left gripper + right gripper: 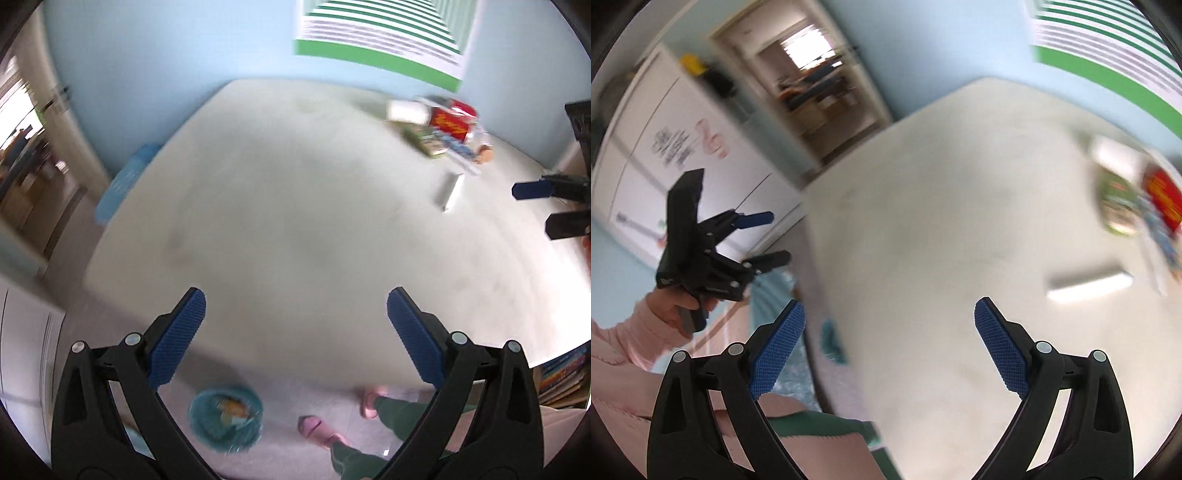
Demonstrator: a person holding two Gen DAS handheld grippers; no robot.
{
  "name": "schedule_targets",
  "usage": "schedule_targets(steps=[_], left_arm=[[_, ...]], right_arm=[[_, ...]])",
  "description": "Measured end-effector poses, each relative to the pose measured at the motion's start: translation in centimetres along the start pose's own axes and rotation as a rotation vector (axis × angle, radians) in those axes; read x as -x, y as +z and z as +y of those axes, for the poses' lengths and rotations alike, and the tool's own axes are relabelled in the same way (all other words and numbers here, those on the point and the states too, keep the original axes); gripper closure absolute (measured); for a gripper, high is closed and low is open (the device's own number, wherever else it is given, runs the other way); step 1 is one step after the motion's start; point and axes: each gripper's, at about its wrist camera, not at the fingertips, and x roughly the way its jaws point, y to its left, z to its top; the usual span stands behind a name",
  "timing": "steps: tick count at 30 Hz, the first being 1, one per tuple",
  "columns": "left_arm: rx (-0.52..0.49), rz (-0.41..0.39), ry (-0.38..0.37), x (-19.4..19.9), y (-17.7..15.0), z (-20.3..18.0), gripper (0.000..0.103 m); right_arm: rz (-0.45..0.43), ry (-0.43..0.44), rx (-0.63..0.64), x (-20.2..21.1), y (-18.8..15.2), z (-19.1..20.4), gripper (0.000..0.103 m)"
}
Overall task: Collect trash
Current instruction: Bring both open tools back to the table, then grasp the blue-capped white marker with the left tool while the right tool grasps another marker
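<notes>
While both frames are blurred, the pale off-white surface shows broad bare room, its near edge curving at six o'clock above the grey floor. The heap of colourful wrappers and packets lies at two o'clock, near the far edge, red, green and white. A teal mesh bin stands below. The left gripper and right gripper hold their jaws wide, empty.

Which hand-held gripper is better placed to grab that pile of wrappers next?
Probably the right hand-held gripper: it is open and empty, and the wrapper pile sits at the table's right end, on its side. The left hand-held gripper hangs open over the near edge.
</notes>
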Motion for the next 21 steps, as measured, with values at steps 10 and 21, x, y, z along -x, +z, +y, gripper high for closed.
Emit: schedule_targets(steps=[10, 21], left_arm=[[-0.25, 0.058, -0.19, -9.0, 6.8, -15.4, 0.007], [-0.377, 0.176, -0.238, -18.7, 10.6, -22.0, 0.008]], right_arm=[[-0.002, -0.258, -0.156, 5.1, -3.2, -15.5, 0.011], [0.03, -0.315, -0.027, 0.8, -0.1, -22.4, 0.019]])
